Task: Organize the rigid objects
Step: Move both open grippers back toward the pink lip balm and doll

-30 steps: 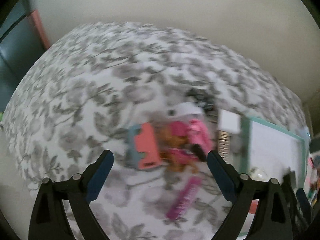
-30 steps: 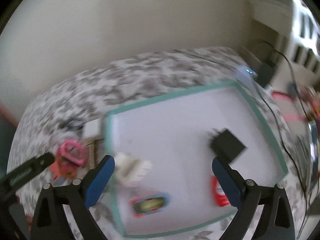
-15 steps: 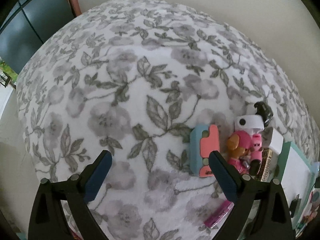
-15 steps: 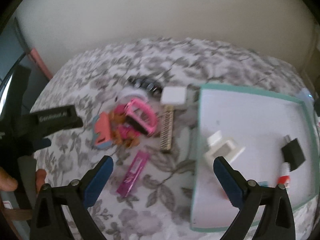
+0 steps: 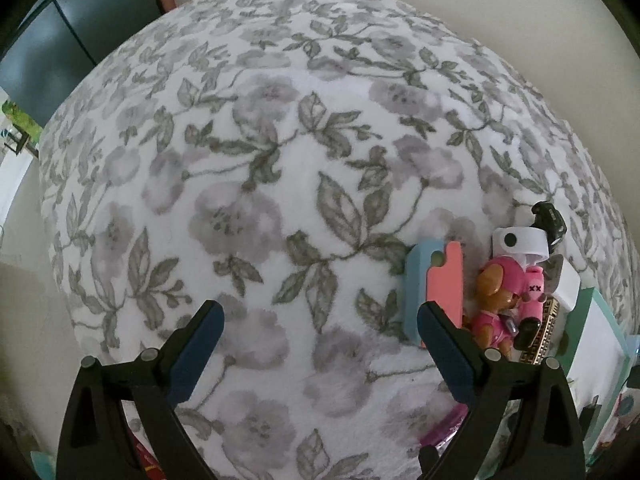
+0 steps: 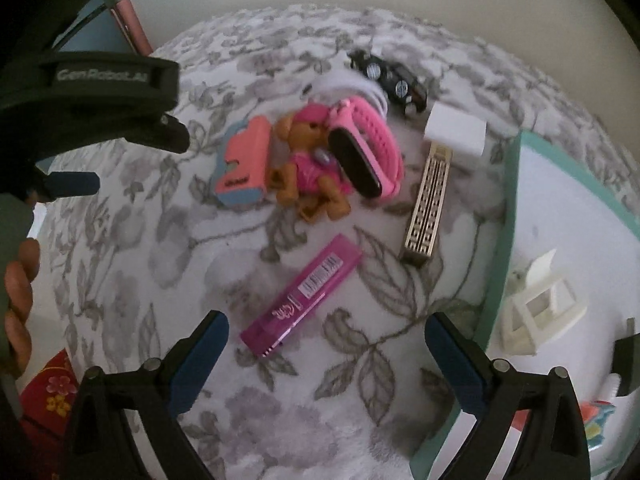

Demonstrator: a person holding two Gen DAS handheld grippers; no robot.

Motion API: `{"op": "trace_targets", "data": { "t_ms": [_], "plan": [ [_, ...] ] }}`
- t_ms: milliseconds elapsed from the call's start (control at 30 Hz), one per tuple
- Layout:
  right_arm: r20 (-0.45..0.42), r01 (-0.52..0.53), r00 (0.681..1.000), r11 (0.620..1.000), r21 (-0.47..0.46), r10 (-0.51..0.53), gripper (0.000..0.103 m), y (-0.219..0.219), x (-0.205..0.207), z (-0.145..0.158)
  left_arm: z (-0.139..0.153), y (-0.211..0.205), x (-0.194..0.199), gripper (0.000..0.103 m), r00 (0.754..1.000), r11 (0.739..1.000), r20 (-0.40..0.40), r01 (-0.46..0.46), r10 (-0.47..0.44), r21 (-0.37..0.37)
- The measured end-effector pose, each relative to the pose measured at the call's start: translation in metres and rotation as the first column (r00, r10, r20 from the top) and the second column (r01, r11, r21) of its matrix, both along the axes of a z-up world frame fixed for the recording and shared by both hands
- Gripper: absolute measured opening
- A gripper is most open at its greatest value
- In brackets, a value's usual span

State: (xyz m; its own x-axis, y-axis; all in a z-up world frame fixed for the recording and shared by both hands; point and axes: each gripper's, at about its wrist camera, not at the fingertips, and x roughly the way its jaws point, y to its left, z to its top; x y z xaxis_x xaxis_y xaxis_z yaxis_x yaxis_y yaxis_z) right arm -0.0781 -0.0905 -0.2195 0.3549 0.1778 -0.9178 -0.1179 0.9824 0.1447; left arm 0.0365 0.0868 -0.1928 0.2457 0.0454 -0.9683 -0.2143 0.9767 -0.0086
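Observation:
On a floral blanket lie a pink-and-blue block (image 6: pixel 242 164), a brown toy dog in pink (image 6: pixel 308 164), a pink smartwatch (image 6: pixel 366 152), a magenta flat case (image 6: pixel 302 294), a gold patterned bar (image 6: pixel 428 202), a white cube (image 6: pixel 456 134) and a black toy car (image 6: pixel 390 78). My right gripper (image 6: pixel 326 354) is open and empty just below the magenta case. My left gripper (image 5: pixel 320 338) is open and empty over bare blanket, with the block (image 5: pixel 436 286) and the toy dog (image 5: pixel 506 304) by its right finger. It also shows in the right wrist view (image 6: pixel 80 120).
A teal-rimmed white tray (image 6: pixel 508 216) lies to the right, holding a white plastic holder (image 6: pixel 540 312) and a black adapter (image 6: pixel 626 364). A wall runs behind the blanket. A red floral item (image 6: pixel 52 392) sits at the lower left.
Both grippers swung left: the right view left the tray and now faces the pile of objects; the left view shifted onto bare blanket, with the pile at its right edge.

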Motion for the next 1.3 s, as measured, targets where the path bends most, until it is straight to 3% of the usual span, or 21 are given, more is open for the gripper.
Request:
{"op": "trace_targets", "data": {
  "t_ms": [333, 733, 933, 1067, 1300],
  "plan": [
    [0.003, -0.128, 0.992, 0.991, -0.027, 0.128, 0.09, 0.009, -0.011, -0.009, -0.001, 0.002, -0.004, 0.097, 1.0, 0.999, -0.011, -0.02, 0.02, -0.041],
    [0.054, -0.145, 0.987, 0.985, -0.091, 0.151, 0.089, 0.011, 0.011, -0.013, -0.012, -0.001, 0.006, 0.097, 0.999, 0.998, -0.041, -0.023, 0.021, -0.058],
    [0.07, -0.146, 0.986, 0.985, -0.094, 0.152, 0.089, 0.011, 0.026, -0.01, -0.017, -0.018, 0.023, 0.097, 0.999, 0.995, -0.017, 0.044, -0.046, -0.09],
    [0.071, -0.143, 0.986, 0.984, -0.104, 0.151, 0.088, 0.009, 0.039, -0.015, -0.022, -0.035, 0.032, 0.097, 0.994, 0.991, 0.005, 0.109, -0.109, -0.072],
    [0.075, -0.109, 0.99, 0.989, -0.098, 0.116, 0.081, 0.008, 0.026, -0.009, -0.025, -0.057, 0.043, 0.097, 0.982, 0.983, 0.048, 0.181, -0.18, -0.015]
  ]
}}
